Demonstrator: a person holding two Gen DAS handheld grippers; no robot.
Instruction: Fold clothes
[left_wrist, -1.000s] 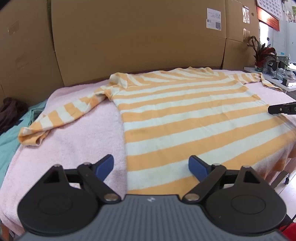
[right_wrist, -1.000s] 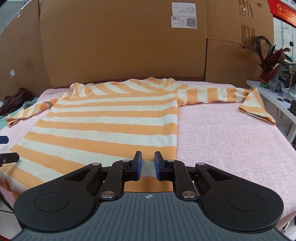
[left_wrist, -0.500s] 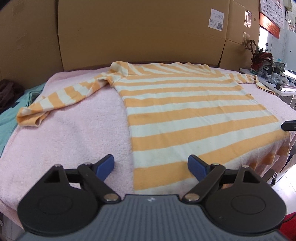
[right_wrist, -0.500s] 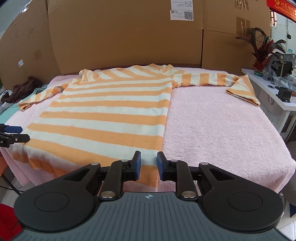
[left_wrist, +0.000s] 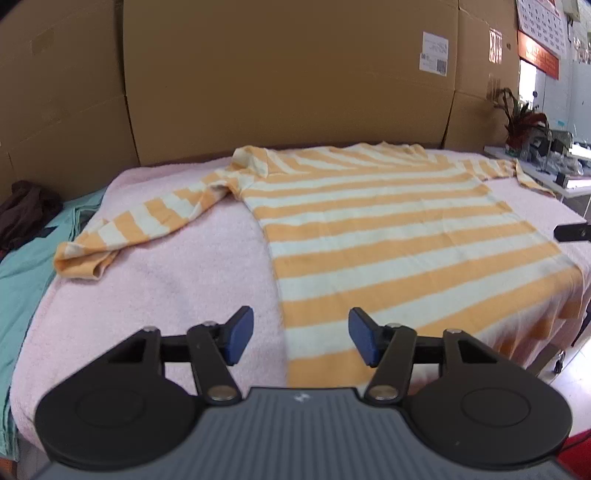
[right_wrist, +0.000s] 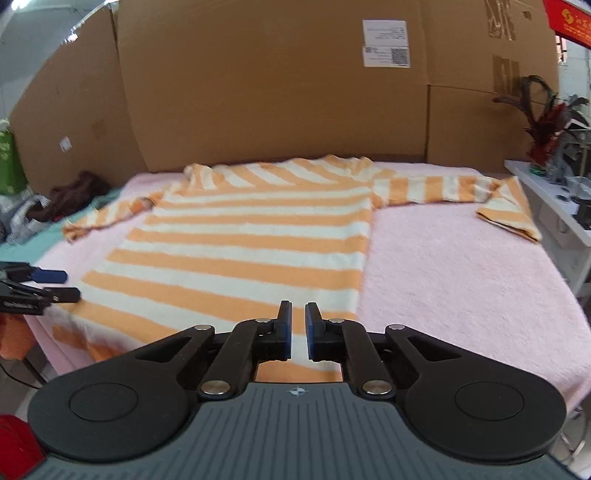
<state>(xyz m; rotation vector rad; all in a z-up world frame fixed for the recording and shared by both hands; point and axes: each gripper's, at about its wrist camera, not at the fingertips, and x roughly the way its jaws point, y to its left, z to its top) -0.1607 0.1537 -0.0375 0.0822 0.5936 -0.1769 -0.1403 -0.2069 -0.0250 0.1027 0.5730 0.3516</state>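
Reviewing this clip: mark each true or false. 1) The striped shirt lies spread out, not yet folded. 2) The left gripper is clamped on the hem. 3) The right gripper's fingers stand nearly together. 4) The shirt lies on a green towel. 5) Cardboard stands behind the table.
1) True: the striped shirt lies flat with both sleeves out to the sides.
2) False: the left gripper is open and holds nothing; the hem lies below it.
3) True: the right gripper shows only a narrow gap, with nothing in it.
4) False: it lies on a pink towel.
5) True: cardboard fills the background.
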